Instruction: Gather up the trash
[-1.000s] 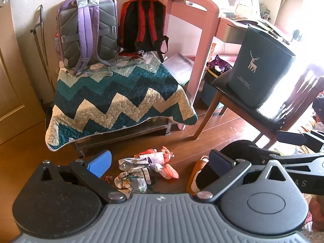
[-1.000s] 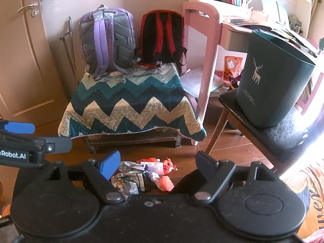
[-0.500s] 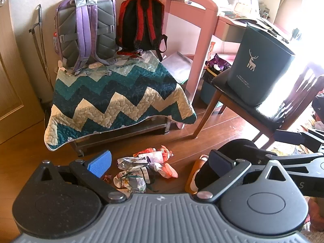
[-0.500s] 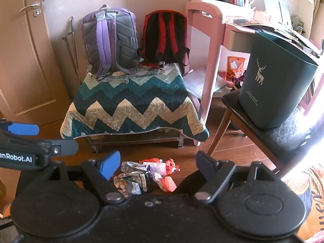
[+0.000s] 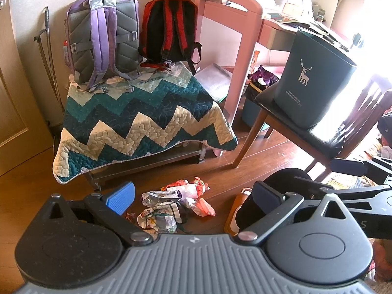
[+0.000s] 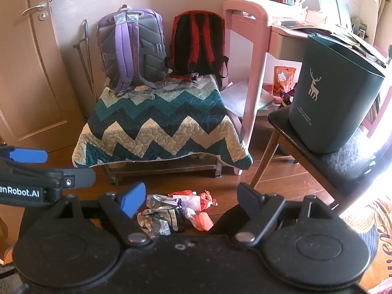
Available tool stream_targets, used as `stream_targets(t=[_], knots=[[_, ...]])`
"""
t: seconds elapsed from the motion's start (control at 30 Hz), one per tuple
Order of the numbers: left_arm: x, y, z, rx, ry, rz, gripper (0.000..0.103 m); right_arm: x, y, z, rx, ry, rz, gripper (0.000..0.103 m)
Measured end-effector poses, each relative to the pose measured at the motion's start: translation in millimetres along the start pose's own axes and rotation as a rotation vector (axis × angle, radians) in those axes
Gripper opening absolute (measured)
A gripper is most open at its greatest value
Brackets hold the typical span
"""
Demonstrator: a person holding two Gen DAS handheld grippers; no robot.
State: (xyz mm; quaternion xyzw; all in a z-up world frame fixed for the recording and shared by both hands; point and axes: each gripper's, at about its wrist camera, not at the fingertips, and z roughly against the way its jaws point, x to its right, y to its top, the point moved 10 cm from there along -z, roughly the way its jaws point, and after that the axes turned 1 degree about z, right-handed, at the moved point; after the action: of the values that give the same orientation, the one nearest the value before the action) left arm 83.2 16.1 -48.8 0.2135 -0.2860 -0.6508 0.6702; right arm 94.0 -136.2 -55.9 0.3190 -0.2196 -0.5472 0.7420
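Held side by side above the wooden floor (image 6: 289, 171), both tools aimed at the same spot, presumably for a first pick. Left gripper (image 5: 193, 197) spread wide and empty, blue pad at 9 o'clock and dark pad at 3 o'clock, framing the litter without touching it. Right gripper (image 6: 189, 197) likewise splayed and empty, nothing between its fingers. Just ahead, at 12 o'clock of both, lay the trash pile (image 6: 178, 210): crumpled wrappers (image 5: 159, 196), a red wrapper (image 6: 204, 199) and a ridged orange cupcake liner (image 5: 207, 207), bunched close on the boards, probably so as to be taken piece by piece. Further off at 11 o'clock stood a low bench under a zigzag quilt (image 6: 159, 127), carrying a purple-and-grey backpack (image 6: 132, 46) and a red-and-black backpack (image 6: 198, 41) propped against the wall. At 2 o'clock, well apart from the litter, sat a dark green bin with a deer mark (image 6: 330, 93), raised on a wooden chair (image 6: 276, 144), likely to bring its mouth within easy reach for dropping. Beyond that, a pink desk (image 6: 252, 49) heaped with papers. Nothing yet collected, by the look of it.
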Motion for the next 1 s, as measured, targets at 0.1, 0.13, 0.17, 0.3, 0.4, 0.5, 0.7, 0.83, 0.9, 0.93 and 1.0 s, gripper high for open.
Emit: stream_targets(t=[0.1,0.13,0.17,0.3,0.4,0.5,0.7,0.83,0.9,0.93,1.0], knots=[[0,1,0,0.004,0.005,-0.002,0.103,0,0,0,0.000,-0.001,0.000,0.082],[1,1,-1,0.005,0.007,-0.003,0.103,1,0,0,0.000,0.000,0.000,0.082],[1,2,-2,0.006,0.009,-0.005,0.103,1,0,0,-0.001,-0.001,0.000,0.082],[-3,2,-7,0.010,0.013,0.000,0.103,1,0,-2,-0.003,-0.002,-0.001,0.082],[-7,3,-11,0.011,0.015,0.004,0.103,1,-1,-5,-0.008,-0.003,0.001,0.082],[-12,4,-15,0.010,0.019,0.007,0.103,1,-1,-6,-0.009,-0.004,0.003,0.082],[-21,7,-34,0.006,0.028,0.008,0.103,0,8,-26,-0.029,-0.012,0.012,0.082],[-29,11,-55,0.002,0.022,0.020,0.103,-2,16,-49,-0.038,-0.023,0.032,0.082],[-37,12,-71,-0.012,0.022,0.041,0.103,-1,20,-64,-0.034,-0.018,0.034,0.082],[-42,13,-80,-0.021,0.016,0.051,0.103,-1,21,-74,-0.032,-0.012,0.033,0.082],[-51,15,-97,-0.037,0.014,0.068,0.103,2,23,-95,-0.036,-0.008,0.025,0.082]])
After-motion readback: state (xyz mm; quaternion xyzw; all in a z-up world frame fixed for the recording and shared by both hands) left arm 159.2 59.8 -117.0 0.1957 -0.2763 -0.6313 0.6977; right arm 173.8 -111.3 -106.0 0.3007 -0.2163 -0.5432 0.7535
